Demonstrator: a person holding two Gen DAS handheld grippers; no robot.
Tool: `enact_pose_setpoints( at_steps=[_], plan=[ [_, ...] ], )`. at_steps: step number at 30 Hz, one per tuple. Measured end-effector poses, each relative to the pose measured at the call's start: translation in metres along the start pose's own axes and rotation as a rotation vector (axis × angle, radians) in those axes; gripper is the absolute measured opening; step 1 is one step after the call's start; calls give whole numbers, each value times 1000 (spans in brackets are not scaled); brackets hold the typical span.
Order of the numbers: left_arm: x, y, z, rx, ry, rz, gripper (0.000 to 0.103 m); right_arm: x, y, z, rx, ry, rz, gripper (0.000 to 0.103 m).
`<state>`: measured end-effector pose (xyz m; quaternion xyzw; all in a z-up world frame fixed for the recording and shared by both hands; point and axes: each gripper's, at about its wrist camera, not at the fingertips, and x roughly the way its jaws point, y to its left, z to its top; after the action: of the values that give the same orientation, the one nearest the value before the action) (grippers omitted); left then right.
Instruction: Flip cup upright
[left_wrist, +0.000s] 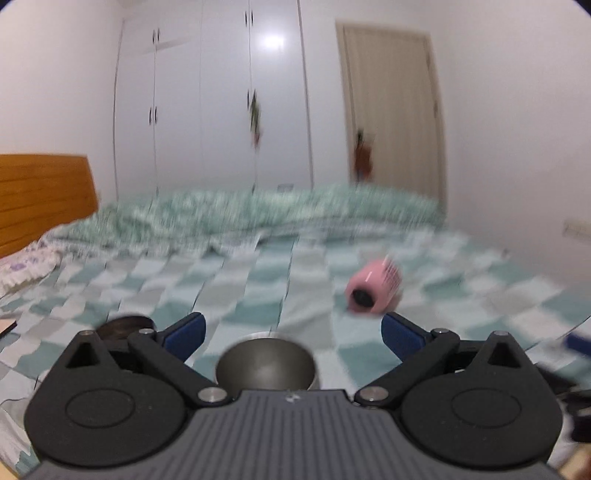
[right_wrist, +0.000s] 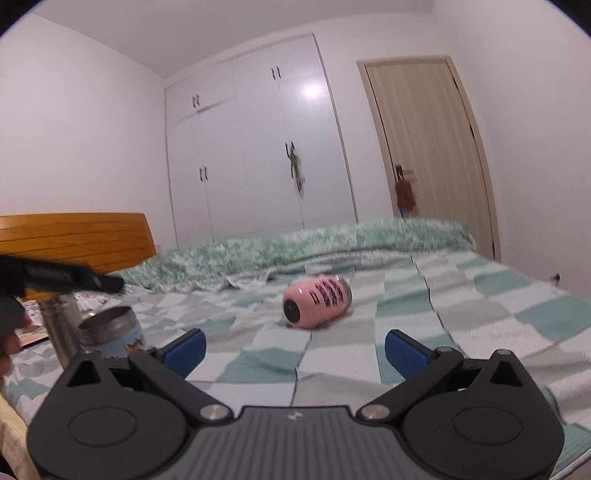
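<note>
**Cup's still lying on its side, nothing grabbed yet**

So the flip isn't started as far as I can tell. The pink cup (right_wrist: 317, 302) is lying on its side on the checkered bedspread (right_wrist: 480, 317), dark round end pointing back toward the camera, printed side facing up. It's sitting ahead of the right gripper (right_wrist: 295, 349), roughly on the centerline between the jaws but well beyond the blue fingertips (right_wrist: 404, 350), not touching anything. Everything is still left to do: reach, grip, rotate, set down.

The right gripper's jaws are standing wide apart and holding nothing, just bedspread showing in the gap.

Same story for the left gripper (left_wrist: 291, 330): jaws are spread wide, empty. From its view the pink cup (left_wrist: 373, 291) is sitting ahead and off toward the right-hand finger, just past its tip, though that picture is blurry so I'm not swearing to the gap. There's also a steel cup (left_wrist: 265, 363) sitting mouth-up right between the left jaws, close to the gripper body, but the fingers aren't touching it as far as I can see. A dark lid-like thing (left_wrist: 125, 325) is lying outside the left finger.

My guess: the right gripper is the one lining up for the grab, since the cup is sitting nearly dead ahead of it.
</note>
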<state>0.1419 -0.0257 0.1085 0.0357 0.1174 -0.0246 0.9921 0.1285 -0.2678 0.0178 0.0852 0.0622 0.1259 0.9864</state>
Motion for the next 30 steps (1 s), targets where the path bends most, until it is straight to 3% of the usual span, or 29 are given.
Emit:
enact_pose_setpoints(
  at_steps=[5, 10, 14, 19, 30],
  plan=[
    [-63, 16, -13, -38, -65, -39, 103, -26, 19, 5, -43, -23, 19, 103],
    [-102, 31, -65, -9, -83, 27, 103, -57, 37, -3, -105, -6, 31, 103],
    [-112, 36, -105, -28, -65, 79, 103, -78, 46, -14, -130, 7, 25, 103],
    [-116, 29, -134, -5, -120, 114, 103, -90, 55, -24, -159, 6, -4, 103],
    [-108, 29, -143, -25, -110, 135, 103, -86, 60, -38, -192, -15, -50, 103]
  ],
)
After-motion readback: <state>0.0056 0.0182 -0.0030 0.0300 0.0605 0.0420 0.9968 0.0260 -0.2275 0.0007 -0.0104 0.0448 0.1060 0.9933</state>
